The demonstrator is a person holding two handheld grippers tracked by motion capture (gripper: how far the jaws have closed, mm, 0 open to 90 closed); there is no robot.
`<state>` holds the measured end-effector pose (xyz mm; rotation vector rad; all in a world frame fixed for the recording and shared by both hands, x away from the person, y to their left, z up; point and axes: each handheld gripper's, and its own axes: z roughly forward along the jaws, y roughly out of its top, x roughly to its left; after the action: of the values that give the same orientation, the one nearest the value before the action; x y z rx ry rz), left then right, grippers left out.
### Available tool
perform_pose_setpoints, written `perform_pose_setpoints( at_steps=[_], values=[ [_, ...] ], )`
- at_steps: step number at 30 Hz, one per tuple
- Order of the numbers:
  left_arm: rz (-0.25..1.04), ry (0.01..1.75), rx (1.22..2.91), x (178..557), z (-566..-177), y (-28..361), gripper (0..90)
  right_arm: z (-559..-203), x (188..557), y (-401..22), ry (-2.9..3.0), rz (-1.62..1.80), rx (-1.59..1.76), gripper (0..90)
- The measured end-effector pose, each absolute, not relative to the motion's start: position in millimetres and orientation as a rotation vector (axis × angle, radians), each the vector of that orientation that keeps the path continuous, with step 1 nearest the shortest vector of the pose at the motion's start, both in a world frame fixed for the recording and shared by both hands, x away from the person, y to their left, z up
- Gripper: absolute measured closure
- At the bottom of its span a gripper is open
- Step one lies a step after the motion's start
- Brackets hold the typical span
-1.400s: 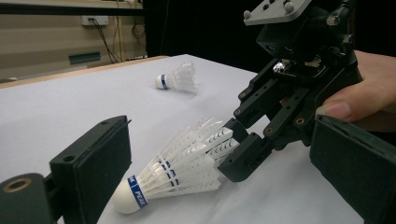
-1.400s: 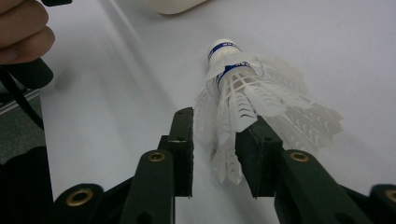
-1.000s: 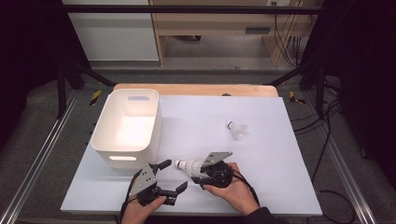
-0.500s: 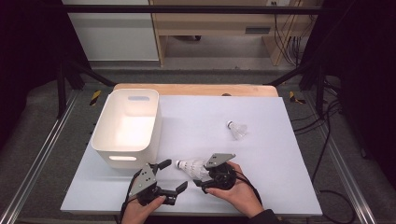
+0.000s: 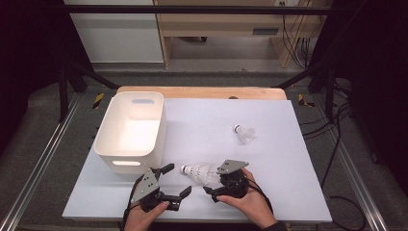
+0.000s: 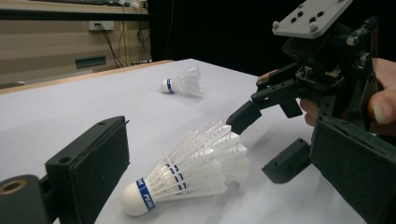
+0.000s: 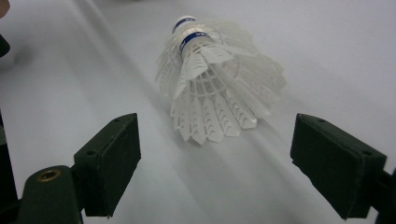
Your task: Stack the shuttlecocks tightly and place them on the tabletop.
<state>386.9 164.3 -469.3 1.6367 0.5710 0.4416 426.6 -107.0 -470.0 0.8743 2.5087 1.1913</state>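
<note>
High view: near the front edge of the pale table (image 5: 288, 159), left gripper (image 5: 174, 182) open, jaws spread and holding nothing; right gripper (image 5: 211, 182) close beside it, jaws parted, having just been opening, the skirt of the stacked shuttlecocks (image 5: 199, 172) lying at its tips, cork end pointing toward the white plastic bin (image 5: 129, 130). Second shuttlecock (image 5: 244, 133) lying well apart, farther back on the right

Left gripper view: stacked shuttlecocks (image 6: 187, 170) on their side between the two wide-set black jaws, untouched by either; right gripper (image 6: 268, 135) just behind the feather skirt, one finger above, one on the table; lone shuttlecock (image 6: 183, 84) farther off

Right gripper view: jaws wide, pads clear of the stacked shuttlecocks (image 7: 217, 91), resting on the table just ahead, blue-banded corks pointing away
</note>
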Motion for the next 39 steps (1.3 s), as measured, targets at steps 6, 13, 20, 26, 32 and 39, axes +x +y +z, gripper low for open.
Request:
perform_pose_setpoints(
  at_steps=[6,13,20,26,32,39],
  values=[
    [0.446,0.572,1.631,388,-469,166,4.0,-462,419,-132,2.429,1.284,0.911,12.6],
    [0.439,0.575,1.622,389,-468,167,3.9,-463,417,-171,2.325,1.328,1.006,10.6],
    [0.443,0.572,1.616,391,-468,171,3.5,-464,414,-200,2.218,1.301,1.068,10.6],
    [0.450,0.553,1.616,389,-467,170,3.3,-464,416,-208,2.166,1.300,1.115,9.7],
    [0.468,0.557,1.606,390,-467,172,3.5,-463,415,-215,2.116,1.272,1.119,9.4],
    [0.462,0.561,1.610,389,-468,172,3.4,-463,416,-226,2.046,1.274,1.163,7.9]
  ],
)
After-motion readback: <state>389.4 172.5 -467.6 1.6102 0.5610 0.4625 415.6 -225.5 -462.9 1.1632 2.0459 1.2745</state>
